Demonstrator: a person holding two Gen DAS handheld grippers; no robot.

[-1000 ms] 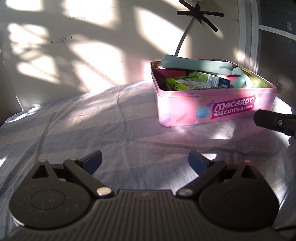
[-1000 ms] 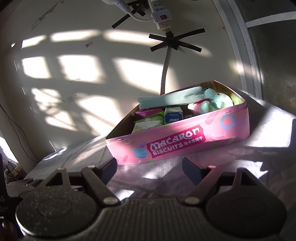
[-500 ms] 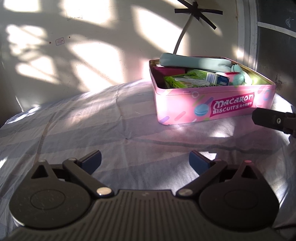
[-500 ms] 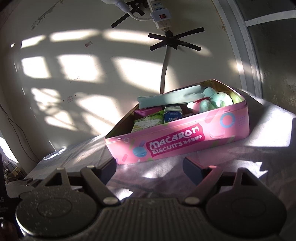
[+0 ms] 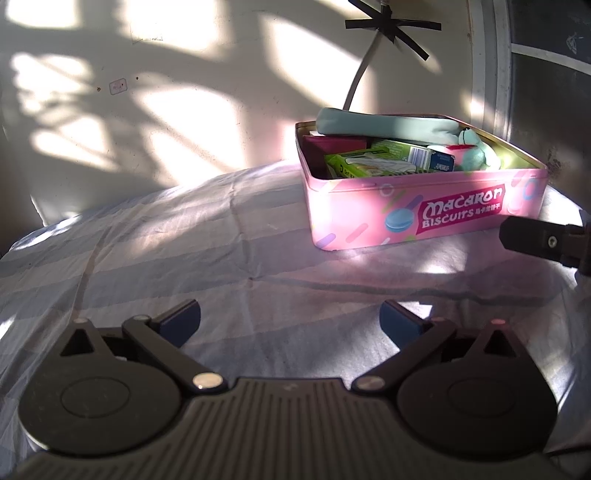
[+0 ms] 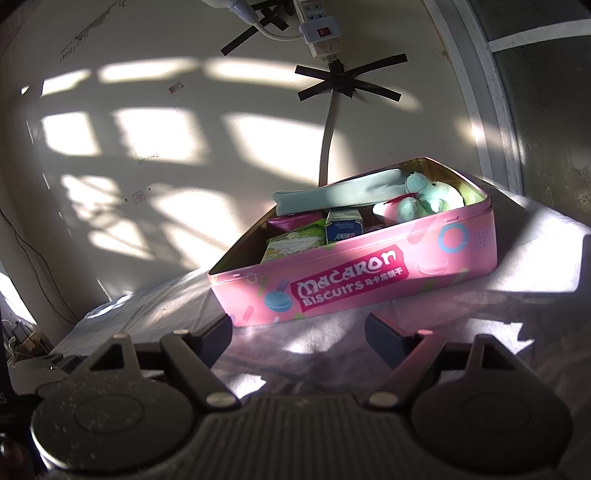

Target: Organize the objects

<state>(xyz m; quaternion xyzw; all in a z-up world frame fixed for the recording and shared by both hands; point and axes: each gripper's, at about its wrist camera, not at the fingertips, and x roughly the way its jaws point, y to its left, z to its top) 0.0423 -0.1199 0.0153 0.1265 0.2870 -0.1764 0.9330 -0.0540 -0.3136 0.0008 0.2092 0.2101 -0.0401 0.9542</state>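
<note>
A pink "Macaron Biscuits" tin (image 5: pixel 443 218) stands open on the striped cloth, also in the right wrist view (image 6: pixel 369 273). It holds a teal pouch (image 5: pixel 384 125), a green box (image 5: pixel 369 162), a small blue-and-white carton (image 6: pixel 343 225), a magenta box (image 5: pixel 332 146) and a teal plush toy (image 6: pixel 424 195). My left gripper (image 5: pixel 290 321) is open and empty, low over the cloth, well short of the tin. My right gripper (image 6: pixel 299 336) is open and empty just in front of the tin; one of its fingers (image 5: pixel 535 240) shows at the right edge of the left wrist view.
A wall with sun patches stands right behind the tin. A white cable (image 6: pixel 327 140) taped with black tape runs down from a power strip (image 6: pixel 317 33). A window frame (image 6: pixel 495 92) is at the right. Striped cloth (image 5: pixel 166 236) stretches left of the tin.
Both views have shifted only slightly; the tin sits a little lower in the left view. Both grippers stay open and empty.
</note>
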